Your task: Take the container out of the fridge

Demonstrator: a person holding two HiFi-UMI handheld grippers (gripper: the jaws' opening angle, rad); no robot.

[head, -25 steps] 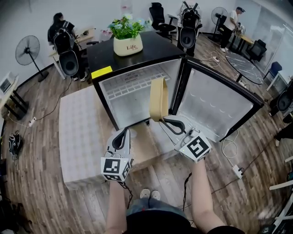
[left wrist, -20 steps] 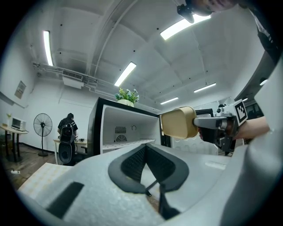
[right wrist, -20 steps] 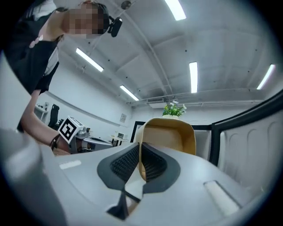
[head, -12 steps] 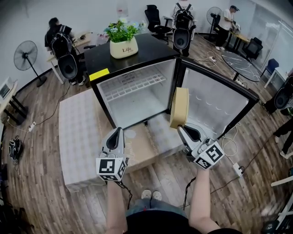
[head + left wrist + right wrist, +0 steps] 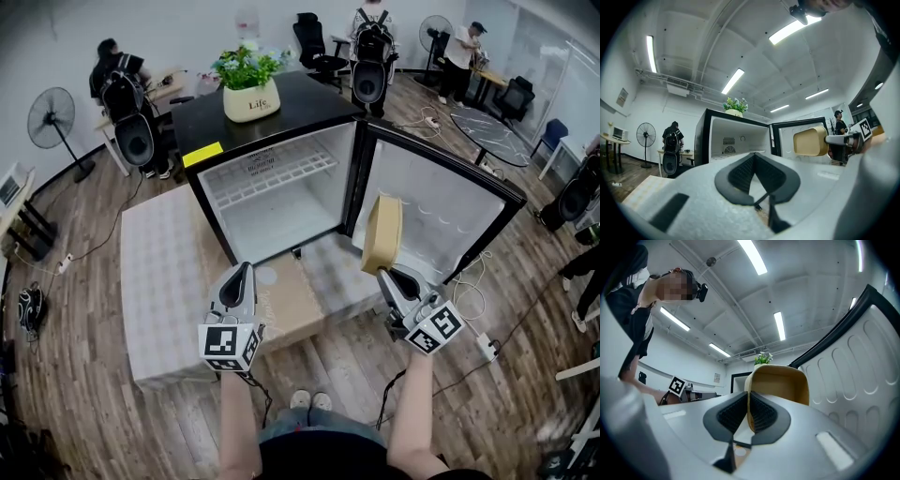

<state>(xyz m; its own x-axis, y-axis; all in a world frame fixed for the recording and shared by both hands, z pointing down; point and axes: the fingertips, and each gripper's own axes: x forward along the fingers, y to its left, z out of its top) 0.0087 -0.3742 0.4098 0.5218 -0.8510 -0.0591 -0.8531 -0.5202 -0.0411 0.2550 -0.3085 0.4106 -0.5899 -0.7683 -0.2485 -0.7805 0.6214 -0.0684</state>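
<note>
My right claw (image 5: 392, 274) is pinched tight on one thin wall of the container (image 5: 382, 232). The container is already out of the fridge (image 5: 300, 98) and hangs in the air just in front of the open door (image 5: 450, 202). With only an edge grip, I judge the tub could swing or slip. The way to do this well is to hold the squeeze firm, move slowly and avoid rolling the wrist. I should stay off the door and bring the container toward the low bench (image 5: 159, 272) to set it down on its base. My left claw (image 5: 242, 272) is closed on nothing above the bench front, free to steady the tub. The container is a tan, smooth, round-cornered rectangular tub. It is tipped on its side and looks empty and light.
</note>
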